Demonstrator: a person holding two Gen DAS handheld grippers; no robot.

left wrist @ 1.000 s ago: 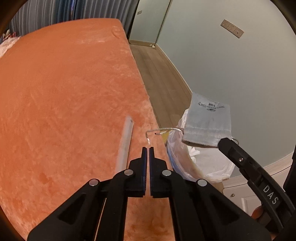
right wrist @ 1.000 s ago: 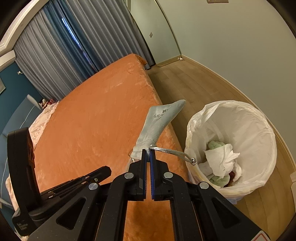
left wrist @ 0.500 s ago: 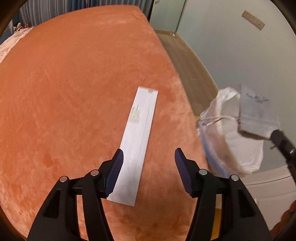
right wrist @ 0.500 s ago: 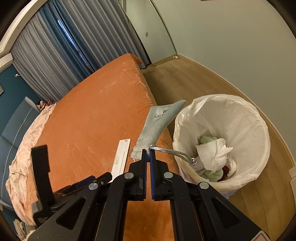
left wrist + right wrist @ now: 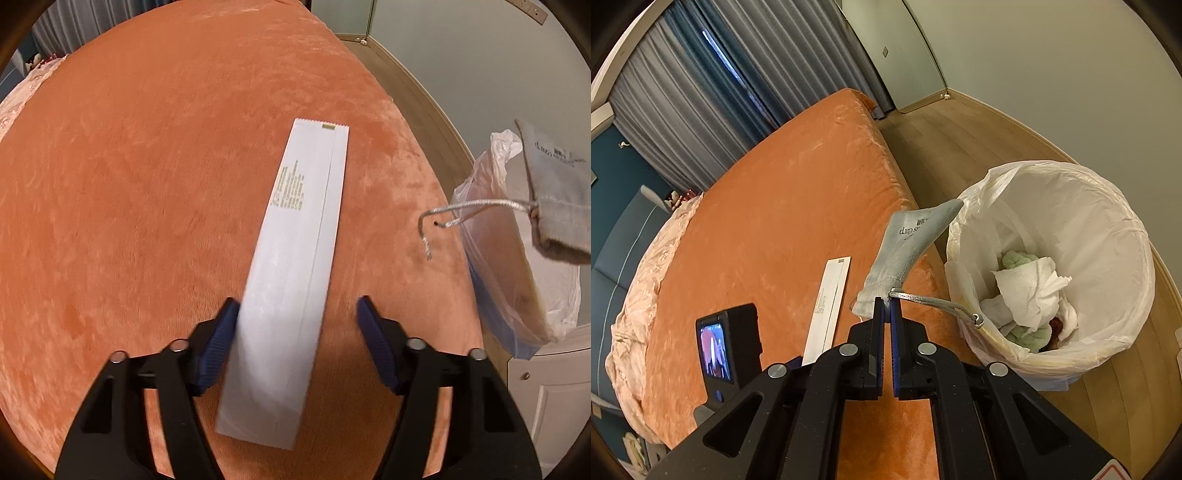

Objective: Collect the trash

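Paper-thin white sachet [image 5: 295, 280] lies flat on the orange bed between the left tool's [image 5: 295, 332] just-narrowing, unclamped fingers; light, floppy (pinch its edges). Right tool [image 5: 885, 314] clamps the grey drawstring pouch [image 5: 905, 251].

We saw a long white paper sleeve [image 5: 295, 266] lying flat on the orange bed cover [image 5: 147, 184], printed side up. A grey drawstring pouch [image 5: 908, 247] hung beside the white-lined bin [image 5: 1108, 229], which held crumpled tissues [image 5: 1030, 291].
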